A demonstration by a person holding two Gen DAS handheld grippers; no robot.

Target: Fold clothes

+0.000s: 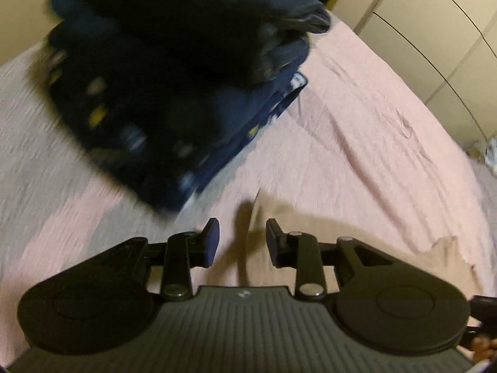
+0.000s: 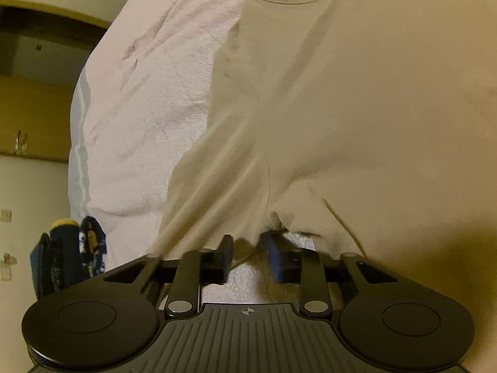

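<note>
The left tool is seen with its dark padded fingers apart and nothing between them, held over the edge of a beige cotton garment that is spread on a bed covered with a pink textured bedspread. Just beyond it, a stack of folded dark navy clothes, some patterned with yellow and white, is set on the bedspread, blurred. The right tool is likewise seen parted, with a raised fold of the beige garment at its fingertips but not pinched. The same folded pile is seen at the bed's left edge. Cream wardrobe doors are seen behind the bed.
</note>
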